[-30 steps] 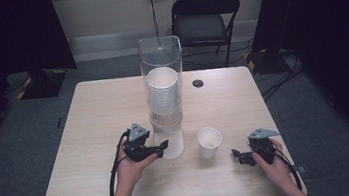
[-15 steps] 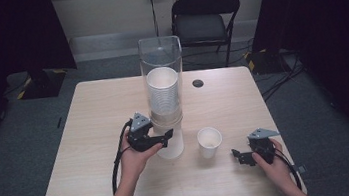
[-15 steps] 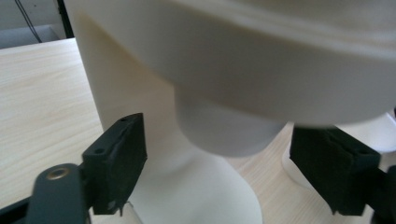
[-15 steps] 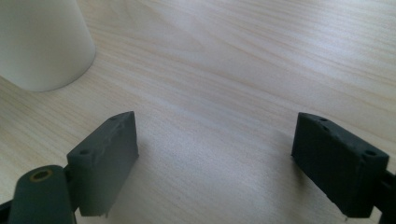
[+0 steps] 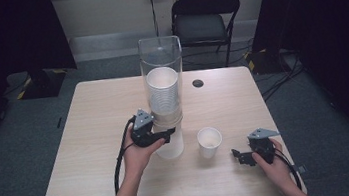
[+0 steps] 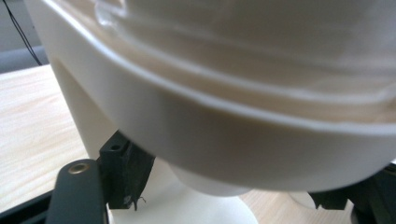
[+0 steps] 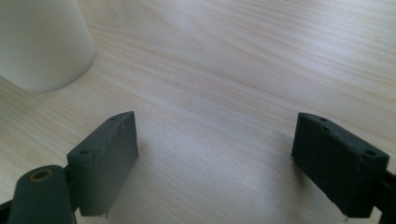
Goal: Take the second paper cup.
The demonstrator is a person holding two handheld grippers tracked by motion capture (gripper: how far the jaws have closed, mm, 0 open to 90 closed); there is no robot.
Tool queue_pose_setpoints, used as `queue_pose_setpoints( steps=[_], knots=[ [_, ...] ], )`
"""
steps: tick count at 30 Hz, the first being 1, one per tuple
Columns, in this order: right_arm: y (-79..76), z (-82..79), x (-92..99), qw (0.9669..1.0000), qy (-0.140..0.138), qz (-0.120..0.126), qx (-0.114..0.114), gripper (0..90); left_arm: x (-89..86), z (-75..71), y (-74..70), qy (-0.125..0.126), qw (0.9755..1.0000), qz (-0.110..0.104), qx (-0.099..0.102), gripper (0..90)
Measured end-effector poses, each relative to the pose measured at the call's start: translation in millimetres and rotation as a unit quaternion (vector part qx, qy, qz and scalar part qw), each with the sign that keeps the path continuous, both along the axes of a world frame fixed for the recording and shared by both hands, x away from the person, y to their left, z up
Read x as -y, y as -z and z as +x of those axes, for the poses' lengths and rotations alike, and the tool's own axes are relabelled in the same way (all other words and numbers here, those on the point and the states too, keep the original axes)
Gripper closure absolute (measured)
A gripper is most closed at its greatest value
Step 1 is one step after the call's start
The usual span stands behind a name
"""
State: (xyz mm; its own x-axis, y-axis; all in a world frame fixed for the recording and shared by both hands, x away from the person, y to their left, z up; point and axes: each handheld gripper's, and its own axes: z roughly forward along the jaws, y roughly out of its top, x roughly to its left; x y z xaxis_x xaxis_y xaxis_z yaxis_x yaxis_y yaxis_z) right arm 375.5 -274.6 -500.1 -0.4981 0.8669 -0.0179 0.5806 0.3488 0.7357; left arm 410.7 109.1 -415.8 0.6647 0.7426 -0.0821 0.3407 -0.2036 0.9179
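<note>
One cup dispenser (image 5: 165,99), one loose paper cup (image 5: 209,141), two grippers

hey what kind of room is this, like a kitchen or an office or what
Probably a lab or studio set up for recording, not a kitchen. A plain wooden table stands on grey carpet with dark curtains at the sides, a folding chair against the wall, and cables trailing across the floor. A cup dispenser stands on the table.

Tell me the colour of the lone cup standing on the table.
White cup, clearest in the high view.
</note>
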Motion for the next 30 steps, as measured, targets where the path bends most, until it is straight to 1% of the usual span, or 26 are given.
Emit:
queue_pose_setpoints(
  steps=[1,3,7,9,11,13,15,17,18,20,21,22,23,24,25,26,27,28,29,30],
  knots=[
    [0.0,0.0,0.0,1.0,0.0,0.0,0.0,13.8,1.9,-0.3,1.0,0.001,1.0,-0.006,-0.001,31.4],
    [0.0,0.0,0.0,1.0,0.0,0.0,0.0,13.8,1.9,0.9,1.5,0.007,1.0,0.0,0.007,32.1],
    [0.0,0.1,0.0,1.0,0.0,0.0,0.0,13.7,1.3,0.6,2.3,0.012,0.9999,0.006,0.008,33.8],
    [0.0,0.1,-0.2,1.0,0.0,0.001,-0.001,13.6,0.9,0.3,2.4,0.014,0.9998,0.012,0.01,34.4],
    [0.0,0.0,-0.4,1.0,0.001,0.001,-0.001,13.6,2.4,-0.5,3.4,0.01,0.9998,0.009,0.014,34.8],
    [0.0,0.0,-0.4,1.0,0.001,0.001,-0.001,13.6,3.1,-0.9,3.6,0.008,0.9998,0.01,0.015,35.0],
    [0.0,0.0,-0.4,1.0,0.001,0.001,-0.001,13.6,3.0,-1.4,4.5,0.01,0.9996,0.015,0.021,35.3],
    [0.0,0.0,-0.4,1.0,0.001,0.001,-0.001,13.6,2.9,-1.8,4.9,0.008,0.9997,0.016,0.02,35.3],
    [0.0,0.0,-0.4,1.0,0.001,0.001,-0.001,13.6,4.9,-1.7,5.7,0.01,0.9997,0.015,0.016,35.5],
    [0.1,0.1,-0.3,1.0,0.0,0.001,0.0,13.6,6.4,-2.3,4.7,0.005,0.9997,0.018,0.012,35.5],
    [0.0,0.0,-0.4,1.0,0.001,0.001,-0.001,13.6,6.2,-2.8,7.2,0.004,0.9999,0.007,0.015,35.6],
    [0.0,0.0,-0.5,1.0,0.001,0.001,-0.001,13.6,6.6,-3.2,7.4,0.003,0.9998,0.007,0.017,35.6],
    [0.1,0.0,-0.4,1.0,0.001,0.001,-0.001,13.5,5.9,-3.1,6.8,0.006,0.9997,0.015,0.018,35.6],
    [0.0,-0.1,-0.5,1.0,0.001,0.001,-0.001,13.5,5.9,-3.1,6.8,0.006,0.9997,0.015,0.018,35.7],
    [0.0,-0.1,-0.5,1.0,0.001,0.001,-0.001,13.5,7.5,-3.5,6.5,0.001,0.9998,0.01,0.014,35.7],
    [0.0,0.0,-0.4,1.0,0.001,0.001,-0.001,13.5,7.6,-2.7,8.0,0.002,0.9998,0.019,0.007,35.7],
    [0.0,0.0,-0.5,1.0,0.001,0.001,-0.001,13.5,7.0,-2.7,15.7,-0.002,0.9989,0.042,-0.02,36.8],
    [0.0,0.0,-0.5,1.0,0.001,0.001,-0.001,13.5,5.5,-2.8,30.6,0.0,0.9957,0.068,-0.063,37.4],
    [0.0,0.0,-0.6,1.0,0.001,0.001,-0.001,13.5,7.1,-2.7,45.7,0.001,0.9781,0.151,-0.143,37.4],
    [0.0,0.1,-0.4,1.0,0.001,0.0,-0.001,13.5,6.1,-7.6,64.8,0.006,0.9825,0.139,-0.125,37.3]
  ],
)
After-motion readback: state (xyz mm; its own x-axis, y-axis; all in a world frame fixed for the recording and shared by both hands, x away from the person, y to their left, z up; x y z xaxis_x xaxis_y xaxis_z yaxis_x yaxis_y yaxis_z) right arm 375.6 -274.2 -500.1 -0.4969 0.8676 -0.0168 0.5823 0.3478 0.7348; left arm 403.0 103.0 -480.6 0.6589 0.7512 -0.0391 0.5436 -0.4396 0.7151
